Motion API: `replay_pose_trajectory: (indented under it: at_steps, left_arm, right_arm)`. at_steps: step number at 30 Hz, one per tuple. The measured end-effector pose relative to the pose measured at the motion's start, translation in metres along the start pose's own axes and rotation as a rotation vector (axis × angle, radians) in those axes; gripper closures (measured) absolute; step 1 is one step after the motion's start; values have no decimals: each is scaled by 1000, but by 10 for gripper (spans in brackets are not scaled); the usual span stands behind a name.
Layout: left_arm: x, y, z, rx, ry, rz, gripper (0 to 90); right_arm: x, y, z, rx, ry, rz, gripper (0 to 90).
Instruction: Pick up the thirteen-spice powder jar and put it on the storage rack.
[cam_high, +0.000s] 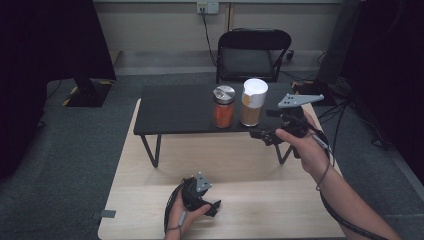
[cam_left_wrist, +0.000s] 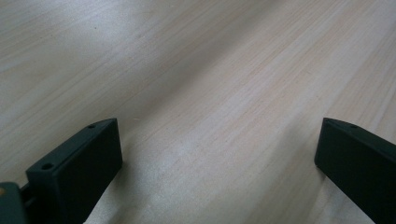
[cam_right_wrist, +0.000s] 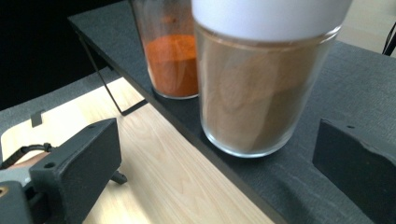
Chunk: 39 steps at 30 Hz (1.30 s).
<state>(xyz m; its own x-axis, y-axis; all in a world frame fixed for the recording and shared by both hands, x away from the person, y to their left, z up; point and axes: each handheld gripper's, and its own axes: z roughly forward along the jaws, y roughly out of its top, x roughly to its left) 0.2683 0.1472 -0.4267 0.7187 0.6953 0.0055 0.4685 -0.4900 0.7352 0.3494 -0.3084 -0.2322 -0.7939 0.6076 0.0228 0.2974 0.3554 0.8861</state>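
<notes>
Two jars stand side by side on the small black shelf (cam_high: 175, 112): one with orange powder and a metal lid (cam_high: 224, 106) (cam_right_wrist: 172, 56), one with brown powder and a white lid (cam_high: 253, 102) (cam_right_wrist: 261, 88). My right gripper (cam_high: 260, 134) (cam_right_wrist: 217, 163) hovers open at the shelf's front edge, jaws wide, just short of the brown-powder jar. Lower down, my left gripper (cam_high: 215, 207) (cam_left_wrist: 219, 158) rests open over the bare wooden tabletop (cam_left_wrist: 210, 84), nothing between its jaws.
The light wooden table (cam_high: 225, 200) holds the black shelf on thin metal legs (cam_high: 151, 150). Behind stands a black folding chair (cam_high: 250, 55). Dark panels flank the room, and cables trail on the grey carpet at the right.
</notes>
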Motion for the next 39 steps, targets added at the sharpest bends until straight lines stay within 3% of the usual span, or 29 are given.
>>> replay_pose_trajectory:
  at_steps: [39]
  left_arm:
    - [0,0,0,0,-1,-2,1]
  right_arm:
    - [10,-35,2,-40,103,-23,4]
